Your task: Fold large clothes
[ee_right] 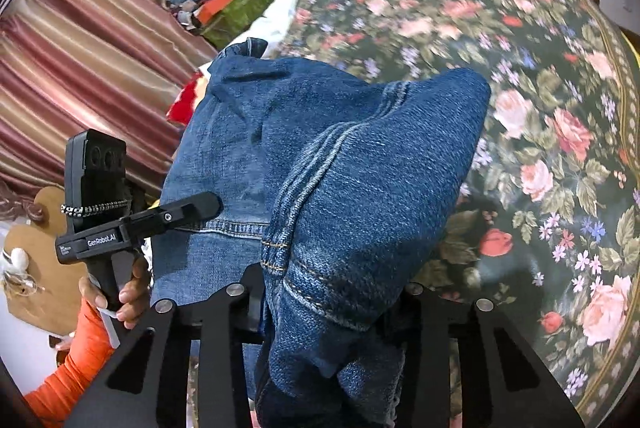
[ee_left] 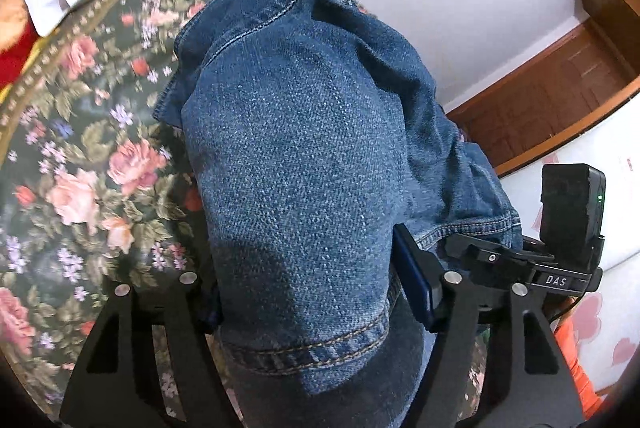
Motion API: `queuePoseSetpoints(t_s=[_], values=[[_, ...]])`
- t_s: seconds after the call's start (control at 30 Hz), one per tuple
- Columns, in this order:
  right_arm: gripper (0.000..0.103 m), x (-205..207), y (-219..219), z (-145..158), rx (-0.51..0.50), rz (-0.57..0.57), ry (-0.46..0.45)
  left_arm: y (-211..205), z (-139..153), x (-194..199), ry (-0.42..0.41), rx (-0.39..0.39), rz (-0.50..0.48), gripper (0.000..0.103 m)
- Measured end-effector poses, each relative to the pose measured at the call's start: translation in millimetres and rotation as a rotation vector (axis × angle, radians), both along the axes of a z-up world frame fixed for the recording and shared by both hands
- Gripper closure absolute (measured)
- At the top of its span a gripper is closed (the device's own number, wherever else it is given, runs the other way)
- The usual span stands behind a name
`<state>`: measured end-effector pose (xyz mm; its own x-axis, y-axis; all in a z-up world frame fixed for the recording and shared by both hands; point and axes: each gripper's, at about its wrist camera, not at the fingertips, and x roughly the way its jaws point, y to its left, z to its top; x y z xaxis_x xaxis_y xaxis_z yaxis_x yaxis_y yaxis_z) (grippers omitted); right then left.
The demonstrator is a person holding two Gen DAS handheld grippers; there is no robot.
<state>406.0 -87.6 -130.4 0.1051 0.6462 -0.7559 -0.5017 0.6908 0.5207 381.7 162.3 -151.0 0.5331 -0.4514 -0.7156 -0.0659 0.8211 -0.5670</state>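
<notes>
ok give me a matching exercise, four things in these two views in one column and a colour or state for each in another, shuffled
1. heavy denim jeans
2. floral bedspread
3. striped satin curtain
4. person's long sleeve

a. orange
b. dark green with pink roses
c. blue, draped over both claws
d. maroon and gold

Pairs: 1-c, 2-b, 3-d, 4-a
</notes>
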Motion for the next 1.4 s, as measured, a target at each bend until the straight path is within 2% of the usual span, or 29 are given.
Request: queuePoseSetpoints(t_s=[0.23,0.5,0.6,0.7,0.83,0.93,1.0,1.07,1.13,1.27,1.4], values=[[0.07,-24,24,24,0.029,0.024,-0.032,44,17,-40,-0.049,-0.008,0.024,0.035],[0.072,-36,74,11,0.029,0.074,0.008,89,2,-83,-0.008,-0.027,0.069,0.035],[0.072,-38,92,-3,0.024,0.089,0.04,113,-17,-89,0.035,-0.034,0.092,0.035],[0.072,-40,114,-20,-0.006,0.105,0.065,125,-34,-88,0.066,-0.009,0.105,0.035],[0.072,-32,137,-56,-0.063,0.119,0.118,134,-54,-89,0.101,0.032,0.106,0.035],[0.071,-27,147,-76,-0.096,0.123,0.144,143,-78,-90,0.144,0.023,0.12,0.034],[0.068,-26,154,-86,-0.127,0.137,0.142,147,-86,-92,0.142,0.022,0.126,0.033],[0.053,-26,159,-91,-0.173,0.151,0.101,148,-88,-99,0.123,0.016,0.127,0.031],[0.043,-29,162,-93,-0.209,0.173,0.07,147,-85,-108,0.117,0.016,0.131,0.031],[0.037,-29,155,-85,-0.234,0.184,0.053,135,-69,-120,0.109,0.094,0.124,0.03],[0.035,-32,136,-65,-0.298,0.15,-0.03,128,-47,-128,0.083,0.255,0.123,0.031]])
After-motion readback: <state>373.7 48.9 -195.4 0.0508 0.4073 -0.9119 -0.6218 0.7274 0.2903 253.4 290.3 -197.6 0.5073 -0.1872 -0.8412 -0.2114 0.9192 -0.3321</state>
